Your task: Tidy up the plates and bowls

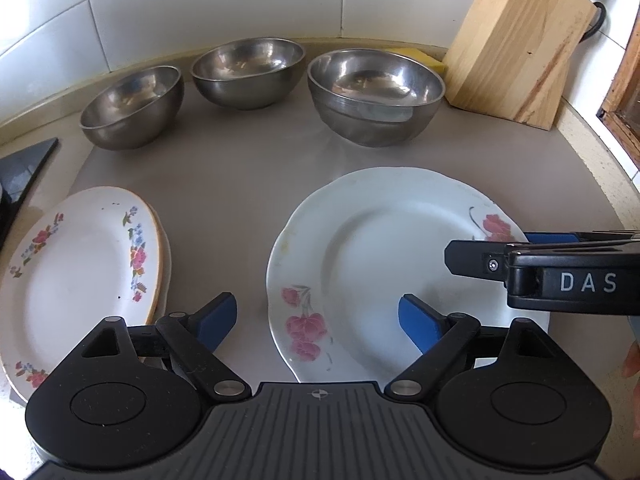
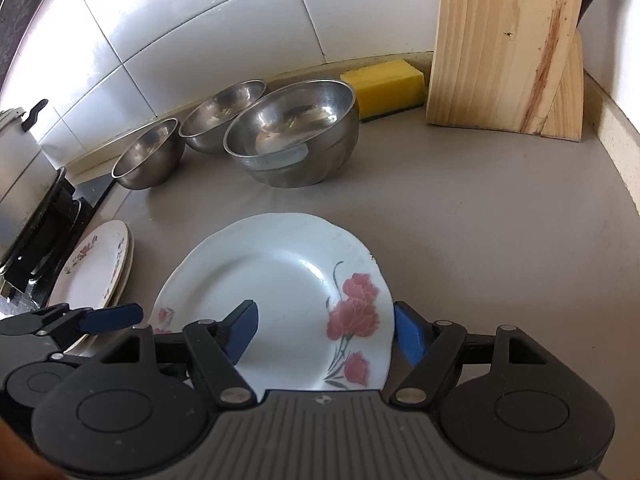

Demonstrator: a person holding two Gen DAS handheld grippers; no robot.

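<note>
A white plate with pink flowers (image 1: 384,264) lies on the grey mat; it also shows in the right wrist view (image 2: 288,280). My left gripper (image 1: 318,320) is open, its jaws astride the plate's left rim. My right gripper (image 2: 326,330) is open, its jaws astride the plate's right rim; in the left wrist view it comes in from the right (image 1: 520,264). A stack of gold-rimmed floral plates (image 1: 80,276) lies at the left, also in the right wrist view (image 2: 96,268). Three steel bowls (image 1: 248,72) stand in a row behind, also in the right wrist view (image 2: 292,136).
A wooden knife block (image 1: 520,40) stands at the back right, with a yellow sponge (image 2: 384,88) beside it. White wall tiles (image 1: 200,0) close the back. A stove with a pot (image 2: 32,220) is at the left.
</note>
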